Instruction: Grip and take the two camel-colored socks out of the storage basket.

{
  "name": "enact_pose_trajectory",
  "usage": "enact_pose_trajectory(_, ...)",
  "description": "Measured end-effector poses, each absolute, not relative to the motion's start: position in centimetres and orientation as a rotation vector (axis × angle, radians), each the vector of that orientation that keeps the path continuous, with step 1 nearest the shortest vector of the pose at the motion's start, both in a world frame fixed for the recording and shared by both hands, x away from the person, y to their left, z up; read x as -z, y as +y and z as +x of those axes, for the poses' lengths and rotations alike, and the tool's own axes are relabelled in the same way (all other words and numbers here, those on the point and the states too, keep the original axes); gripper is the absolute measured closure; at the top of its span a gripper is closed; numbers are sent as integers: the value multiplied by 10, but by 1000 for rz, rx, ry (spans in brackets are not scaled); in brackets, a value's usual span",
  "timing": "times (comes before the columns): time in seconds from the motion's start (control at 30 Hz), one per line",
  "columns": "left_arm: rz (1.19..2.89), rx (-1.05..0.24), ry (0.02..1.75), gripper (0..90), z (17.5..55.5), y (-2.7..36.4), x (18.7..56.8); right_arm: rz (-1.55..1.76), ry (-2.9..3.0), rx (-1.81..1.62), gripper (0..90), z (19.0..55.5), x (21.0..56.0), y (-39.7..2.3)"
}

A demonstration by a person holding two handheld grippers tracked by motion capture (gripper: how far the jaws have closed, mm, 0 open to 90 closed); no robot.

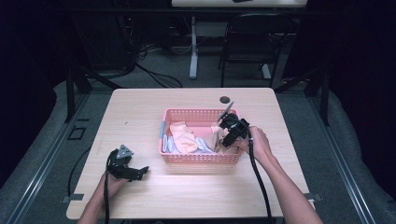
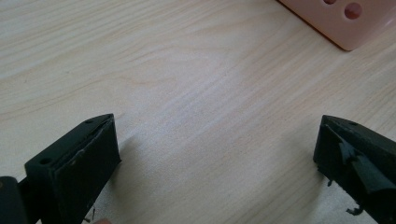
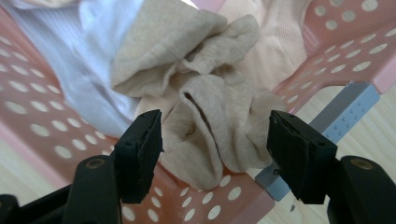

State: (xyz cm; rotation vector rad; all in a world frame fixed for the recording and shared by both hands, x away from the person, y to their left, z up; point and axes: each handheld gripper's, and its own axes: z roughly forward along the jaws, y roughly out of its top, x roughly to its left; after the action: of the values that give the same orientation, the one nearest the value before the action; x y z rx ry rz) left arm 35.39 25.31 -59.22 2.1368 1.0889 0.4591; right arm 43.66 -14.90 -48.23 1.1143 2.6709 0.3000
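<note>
Both tongs gape: right tongs (image 3: 215,144) straddle beige sock (image 3: 210,112), left tongs (image 2: 215,163) empty.

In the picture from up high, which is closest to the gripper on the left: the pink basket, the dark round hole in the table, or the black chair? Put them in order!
From the left gripper:
1. Pink basket, on the table just to its right.
2. Dark round hole, near the table's far edge.
3. Black chair, on the floor beyond the table.

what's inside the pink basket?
In the basket: a peach sock, a white cloth and a bunched beige sock that sits between the right tongs, not yet pinched. Anything beneath the pile is covered.
</note>
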Motion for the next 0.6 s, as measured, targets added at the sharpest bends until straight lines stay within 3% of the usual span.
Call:
enact_pose_trajectory(0.07,2137,-459,1089,0,354,253,592,1099,2679,-251,410,439,485,-147)
enact_pose_trajectory(0.1,2137,-459,1089,0,354,253,592,1098,2683,-233,483,441,489,-146)
enact_pose_trajectory(0.27,2137,-459,1089,0,354,253,592,1072,2661,-275,590,443,502,-145)
enact_pose_trajectory(0.3,2137,-459,1089,0,354,253,592,1068,2626,-251,682,443,506,-144)
enact_pose_trajectory(0.37,2137,-459,1089,0,354,253,592,1085,2632,-224,771,445,504,-145)
enact_pose_trajectory(0.6,2137,-459,1089,0,354,253,592,1143,2694,-183,818,448,493,-152)
